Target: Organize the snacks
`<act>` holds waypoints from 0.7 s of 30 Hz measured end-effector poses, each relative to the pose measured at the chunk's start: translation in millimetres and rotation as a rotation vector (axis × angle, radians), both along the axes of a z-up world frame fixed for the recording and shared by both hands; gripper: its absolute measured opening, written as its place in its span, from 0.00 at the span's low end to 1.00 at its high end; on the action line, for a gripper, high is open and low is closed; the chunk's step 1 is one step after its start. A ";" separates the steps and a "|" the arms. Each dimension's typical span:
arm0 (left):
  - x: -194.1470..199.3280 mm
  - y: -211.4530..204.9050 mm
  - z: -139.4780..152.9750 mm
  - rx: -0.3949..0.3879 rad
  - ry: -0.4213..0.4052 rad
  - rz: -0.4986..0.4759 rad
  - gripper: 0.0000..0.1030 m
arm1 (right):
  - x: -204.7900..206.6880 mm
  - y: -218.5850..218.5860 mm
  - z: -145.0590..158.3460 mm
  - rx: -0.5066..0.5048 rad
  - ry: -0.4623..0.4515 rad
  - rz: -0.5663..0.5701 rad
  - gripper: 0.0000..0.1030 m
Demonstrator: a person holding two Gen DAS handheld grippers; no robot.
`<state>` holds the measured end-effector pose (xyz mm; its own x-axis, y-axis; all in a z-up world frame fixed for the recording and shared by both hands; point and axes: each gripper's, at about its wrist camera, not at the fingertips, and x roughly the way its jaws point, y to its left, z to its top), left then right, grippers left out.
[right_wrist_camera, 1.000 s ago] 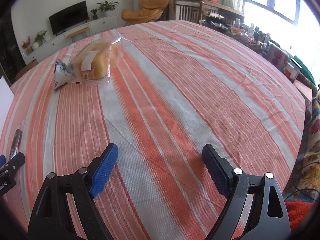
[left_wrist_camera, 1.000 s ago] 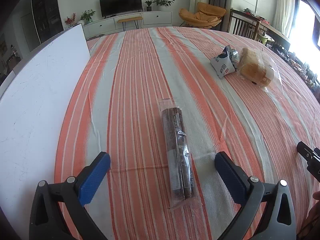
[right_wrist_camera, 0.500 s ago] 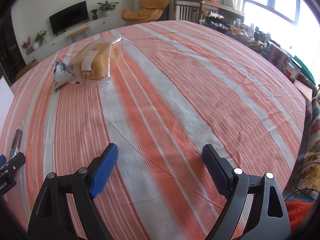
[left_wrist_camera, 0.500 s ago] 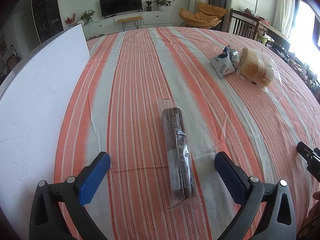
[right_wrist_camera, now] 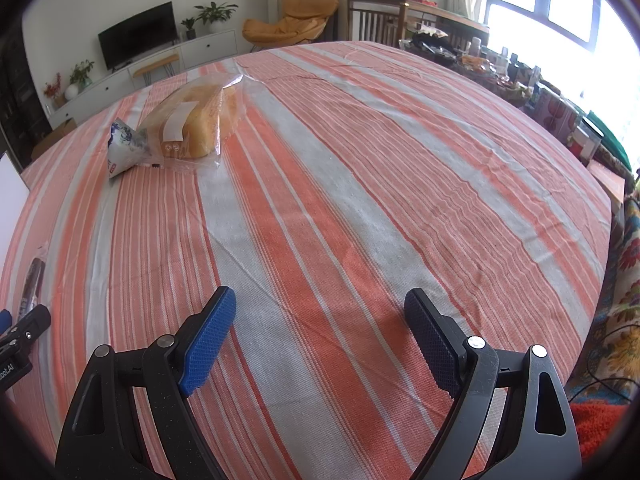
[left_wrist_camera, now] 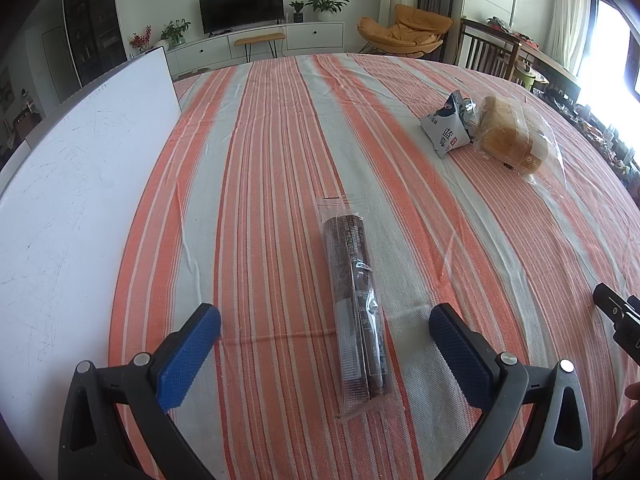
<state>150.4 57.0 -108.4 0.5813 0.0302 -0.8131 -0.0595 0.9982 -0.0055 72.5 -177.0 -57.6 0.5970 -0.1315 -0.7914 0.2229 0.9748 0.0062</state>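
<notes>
Left claw (left_wrist_camera: 324,334) gaping over the striped surface (left_wrist_camera: 256,184) — I note one long dark snack pack (left_wrist_camera: 356,300) lying lengthwise between its fingers, untouched. White board (left_wrist_camera: 76,184) walls off the left side. Far right, a blue-white pouch (left_wrist_camera: 446,130) sits against a bagged bread loaf (left_wrist_camera: 510,142); open cloth between them and me. Right claw (right_wrist_camera: 320,330) wide open — bare cloth ahead, cluttered shelf (right_wrist_camera: 520,80) past the surface's far edge.

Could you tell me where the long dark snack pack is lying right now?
The long dark snack pack lies flat on the striped tablecloth, between the left gripper's open fingers.
</notes>
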 end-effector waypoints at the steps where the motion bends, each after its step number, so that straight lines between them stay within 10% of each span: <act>1: 0.0 0.0 0.0 0.000 0.000 0.000 1.00 | 0.0 -0.3 0.0 0.000 0.000 0.000 0.86; 14: -0.1 0.0 0.0 0.000 0.000 0.000 1.00 | -11.4 -3.0 22.7 0.076 -0.124 0.037 0.84; 21: -0.3 0.1 -0.1 -0.001 0.000 0.000 1.00 | 42.3 46.0 77.1 0.143 -0.242 0.382 0.85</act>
<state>150.1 57.1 -108.5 0.5815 0.0298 -0.8130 -0.0596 0.9982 -0.0061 114.8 -131.0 19.5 0.7506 0.2337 -0.6181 -0.1757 0.9723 0.1543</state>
